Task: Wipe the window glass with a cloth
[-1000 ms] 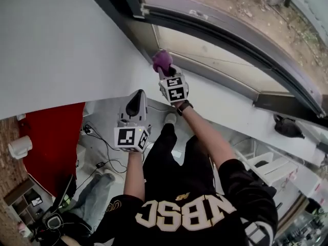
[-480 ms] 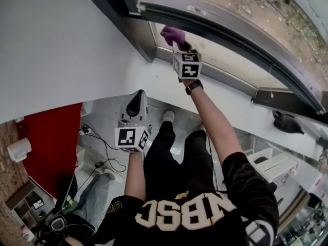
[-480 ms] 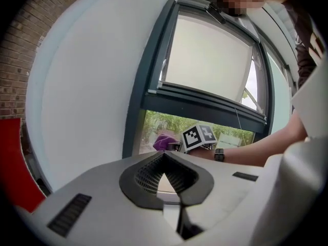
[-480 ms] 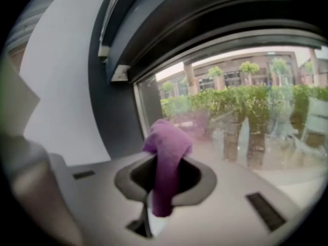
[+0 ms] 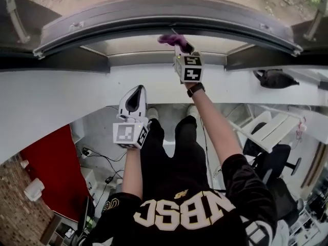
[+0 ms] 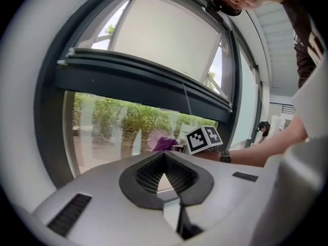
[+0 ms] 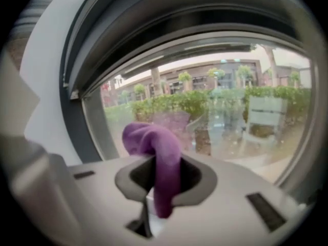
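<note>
Overhead, in the head view, the right gripper (image 5: pixel 179 44) reaches to the upper middle of the frame. A purple cloth (image 5: pixel 168 38) is bunched at its tip, at or just off the window glass (image 5: pixel 128 45). The left gripper (image 5: pixel 136 93) hangs at centre left. In the left gripper view, its jaws are closed on nothing. In the right gripper view, the jaws clamp the cloth's narrow tail. From where I stand, hard pressing could scrape bare jaw tips on the pane, and dragging could tug the tail free.
</note>
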